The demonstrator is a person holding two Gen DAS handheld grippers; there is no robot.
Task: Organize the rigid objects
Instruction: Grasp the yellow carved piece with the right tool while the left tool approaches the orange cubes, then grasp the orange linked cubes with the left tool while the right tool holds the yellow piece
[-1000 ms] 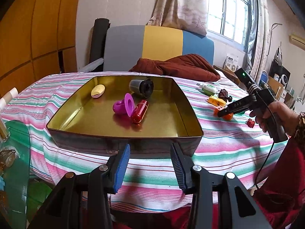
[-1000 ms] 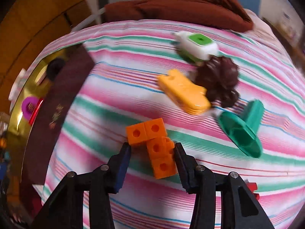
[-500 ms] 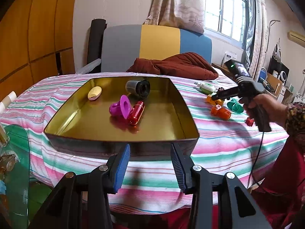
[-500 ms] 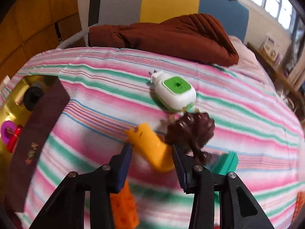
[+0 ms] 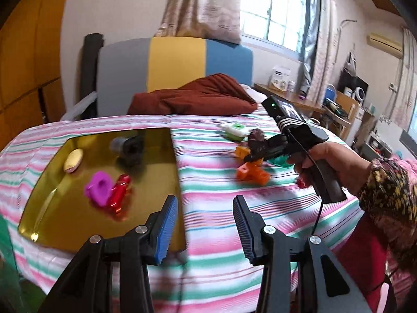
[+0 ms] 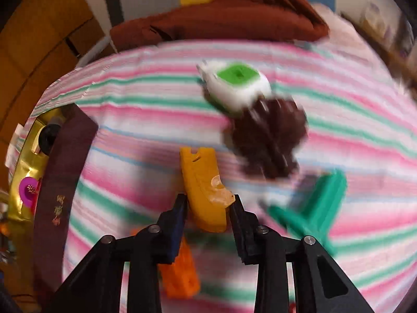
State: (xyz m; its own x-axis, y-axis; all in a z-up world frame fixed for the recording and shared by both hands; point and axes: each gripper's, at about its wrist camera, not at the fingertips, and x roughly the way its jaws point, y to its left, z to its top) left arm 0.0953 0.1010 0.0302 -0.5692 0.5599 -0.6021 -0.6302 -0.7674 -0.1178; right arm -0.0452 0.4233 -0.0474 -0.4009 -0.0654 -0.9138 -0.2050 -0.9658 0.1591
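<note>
Gripping the near end of the yellow-orange piece (image 6: 204, 187), the right tool (image 6: 208, 203) has its two fingers closed on the sides of it. The long axis of this piece runs forward, away from the tool, almost in line with the fingers, and its far end points toward the dark brown object (image 6: 271, 140) and the white and green device (image 6: 235, 86). It seems to be raised from the striped bed cover (image 6: 130, 99), but the blur does not let me be sure.

The gold tray (image 5: 156, 177) lies to the left of the right tool, well apart, so I judge that the piece must travel leftward over the tray wall. In the tray lie already a magenta part (image 5: 99, 190), a red part (image 5: 118, 193), a cream oval (image 5: 73, 160) and a dark cylinder (image 5: 127, 147).

The left tool (image 5: 206, 227) is open and holds nothing; it hangs near the tray's right edge.

On the tray's dark outer wall there are small gold marks, too blurred to read.
</note>
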